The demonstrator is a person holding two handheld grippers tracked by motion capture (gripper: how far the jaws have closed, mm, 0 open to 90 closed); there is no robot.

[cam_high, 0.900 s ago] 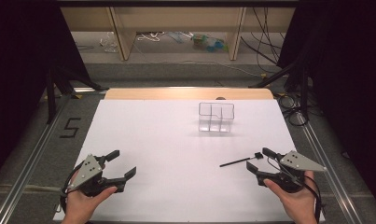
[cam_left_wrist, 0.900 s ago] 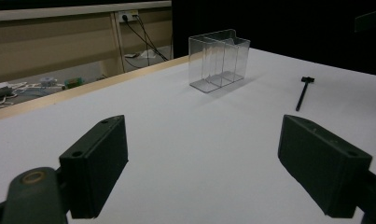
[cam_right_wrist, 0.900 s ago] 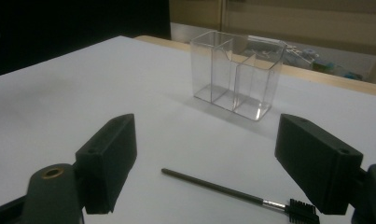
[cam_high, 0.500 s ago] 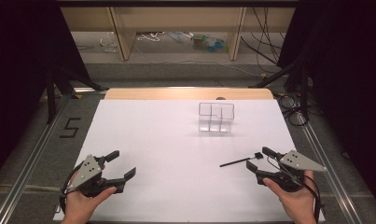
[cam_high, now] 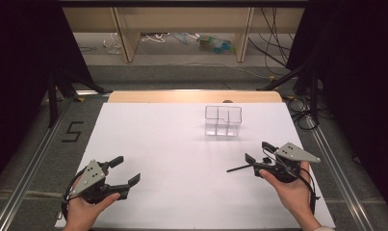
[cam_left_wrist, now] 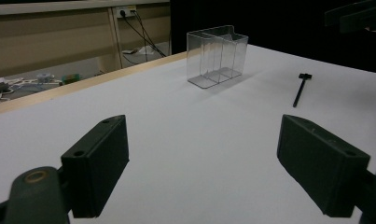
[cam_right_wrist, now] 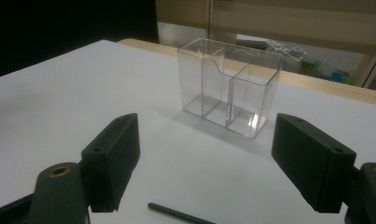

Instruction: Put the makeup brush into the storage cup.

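This looks like a lab set up for recording, not a home. Ahead of both tongs, past the far edge of the white table sheet, loose cables and oddments lie on the floor under a plain wooden bench. Black curtains hang well out to either side of the tongs, metal rails run alongside, and a taped number 5 marks the floor beside the left one

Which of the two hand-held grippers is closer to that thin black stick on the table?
Right. The right gripper sits right beside the black stick, fingers open; the left gripper is far across the table.
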